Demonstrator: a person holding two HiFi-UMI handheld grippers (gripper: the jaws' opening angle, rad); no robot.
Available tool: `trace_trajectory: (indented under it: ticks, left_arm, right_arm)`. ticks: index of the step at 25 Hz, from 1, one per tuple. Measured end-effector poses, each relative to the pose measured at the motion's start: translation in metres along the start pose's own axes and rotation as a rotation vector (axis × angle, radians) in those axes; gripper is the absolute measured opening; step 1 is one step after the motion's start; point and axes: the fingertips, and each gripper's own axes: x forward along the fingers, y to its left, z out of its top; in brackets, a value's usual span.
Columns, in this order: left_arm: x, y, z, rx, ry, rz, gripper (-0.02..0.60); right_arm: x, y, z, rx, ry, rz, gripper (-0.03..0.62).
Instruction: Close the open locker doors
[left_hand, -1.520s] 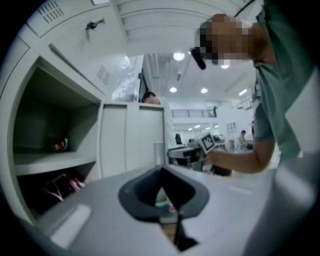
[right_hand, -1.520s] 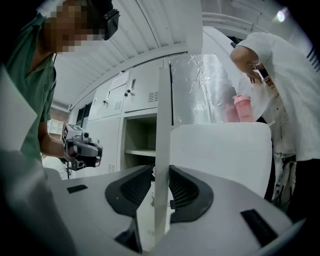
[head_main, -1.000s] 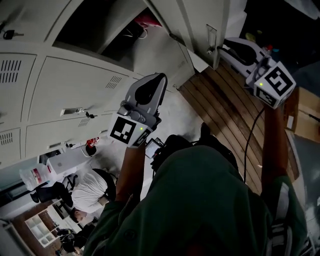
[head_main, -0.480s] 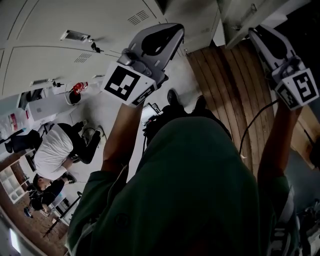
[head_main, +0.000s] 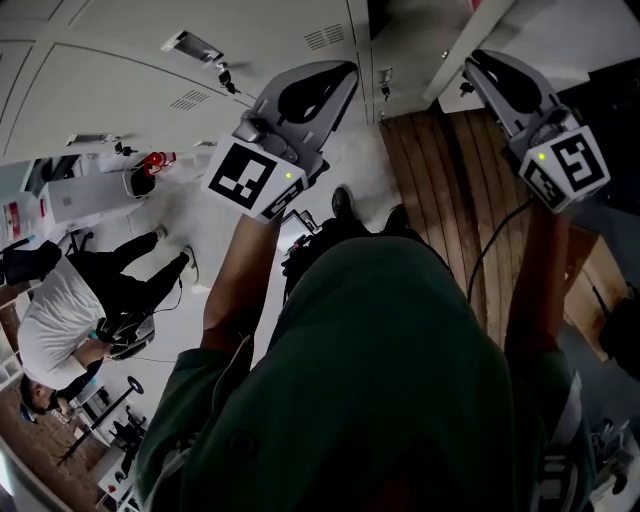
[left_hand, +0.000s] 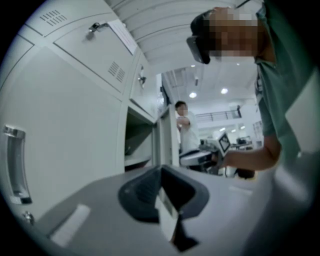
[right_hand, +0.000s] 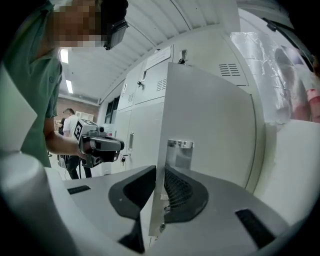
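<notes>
Right gripper view shows the right tool (right_hand: 158, 175) clamped on the edge of the locker door (right_hand: 210, 125).

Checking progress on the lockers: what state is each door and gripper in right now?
right door: open, swung out.
right gripper: shut on right door's edge.
left door: open.
left gripper: shut on left door's edge.
upper locker door: closed.

The person wears a dark green short-sleeved shirt (head_main: 390, 370). The light grey left gripper (head_main: 340, 75) and right gripper (head_main: 482, 62) have dark ribbed pads and black-and-white marker cubes with green lights. A black cable (head_main: 490, 262) hangs from the right one.
</notes>
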Motion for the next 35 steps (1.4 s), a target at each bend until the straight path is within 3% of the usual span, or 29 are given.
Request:
trace_trajectory:
  ticks: [15, 23, 35]
  left_arm:
    - [-0.033, 0.071, -0.015, -0.015, 0.002, 0.044, 0.0]
    - [-0.046, 0.096, -0.009, -0.01, -0.023, 0.042, 0.0]
    - [-0.059, 0.112, -0.02, -0.017, -0.02, -0.041, 0.0]
  right_arm:
    - [0.112, -0.014, 0.001, 0.004, 0.065, -0.024, 0.048]
    - [0.15, -0.036, 0.002, 0.053, 0.072, -0.125, 0.044]
    - [0.161, -0.041, 0.003, 0.099, 0.098, -0.276, 0.017]
